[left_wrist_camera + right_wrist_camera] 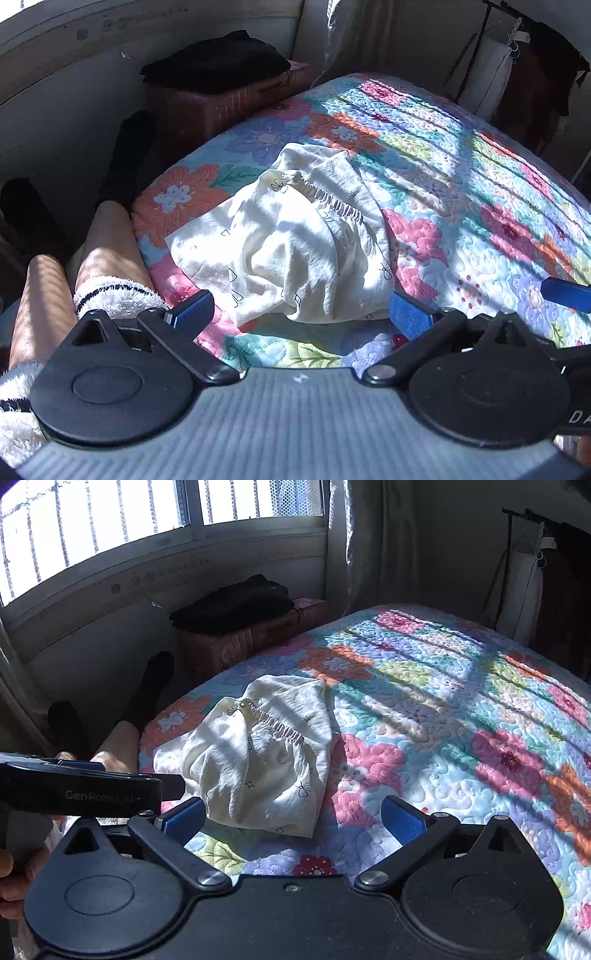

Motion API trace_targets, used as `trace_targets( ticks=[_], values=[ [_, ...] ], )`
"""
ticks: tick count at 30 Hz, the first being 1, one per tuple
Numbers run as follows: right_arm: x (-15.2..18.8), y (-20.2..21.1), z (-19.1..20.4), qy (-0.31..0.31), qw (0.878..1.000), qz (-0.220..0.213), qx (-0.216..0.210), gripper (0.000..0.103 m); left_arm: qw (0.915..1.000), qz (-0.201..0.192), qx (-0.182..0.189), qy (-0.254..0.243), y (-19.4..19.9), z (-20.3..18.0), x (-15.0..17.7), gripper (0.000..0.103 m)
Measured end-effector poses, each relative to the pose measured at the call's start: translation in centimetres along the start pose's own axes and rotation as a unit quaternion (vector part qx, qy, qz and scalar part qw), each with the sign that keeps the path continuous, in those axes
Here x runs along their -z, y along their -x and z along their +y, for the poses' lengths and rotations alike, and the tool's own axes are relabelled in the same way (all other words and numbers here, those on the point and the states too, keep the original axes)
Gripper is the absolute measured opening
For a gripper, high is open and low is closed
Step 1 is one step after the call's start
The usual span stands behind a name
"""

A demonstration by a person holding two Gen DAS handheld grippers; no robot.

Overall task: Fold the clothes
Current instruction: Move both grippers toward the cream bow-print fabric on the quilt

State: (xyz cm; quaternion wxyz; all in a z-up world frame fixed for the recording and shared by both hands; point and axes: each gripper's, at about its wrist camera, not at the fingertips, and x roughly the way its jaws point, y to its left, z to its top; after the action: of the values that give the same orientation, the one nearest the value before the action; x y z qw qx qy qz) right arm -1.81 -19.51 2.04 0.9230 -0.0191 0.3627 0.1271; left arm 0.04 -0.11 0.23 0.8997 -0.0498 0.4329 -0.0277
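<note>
A cream garment (pixel 291 240) with small black prints and an elastic waistband lies crumpled on the floral quilt (pixel 461 192), near the bed's left edge. It also shows in the right wrist view (pixel 258 760). My left gripper (pixel 301 312) is open and empty, just short of the garment's near edge. My right gripper (pixel 293 818) is open and empty, hovering just short of the garment's near edge. The left gripper's body (pixel 85 788) shows at the left of the right wrist view. A blue fingertip (pixel 565 293) of the right gripper shows at the right edge of the left wrist view.
The person's bare legs (pixel 107 251) in black socks hang beside the bed on the left. A brown wicker chest (pixel 251 642) with folded black clothes (pixel 232 605) stands under the window. A clothes rack (pixel 532 568) stands at the far right.
</note>
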Motion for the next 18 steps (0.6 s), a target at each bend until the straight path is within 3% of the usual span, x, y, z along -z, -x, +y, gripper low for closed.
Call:
trace_targets(
  ticks=[18],
  values=[
    [0.1,3.0,-1.4,-0.028,0.999,-0.026,-0.011,0.103,0.9954,-0.034,0.089,-0.004,3.3,-0.8,-3.2,0.103]
  ],
)
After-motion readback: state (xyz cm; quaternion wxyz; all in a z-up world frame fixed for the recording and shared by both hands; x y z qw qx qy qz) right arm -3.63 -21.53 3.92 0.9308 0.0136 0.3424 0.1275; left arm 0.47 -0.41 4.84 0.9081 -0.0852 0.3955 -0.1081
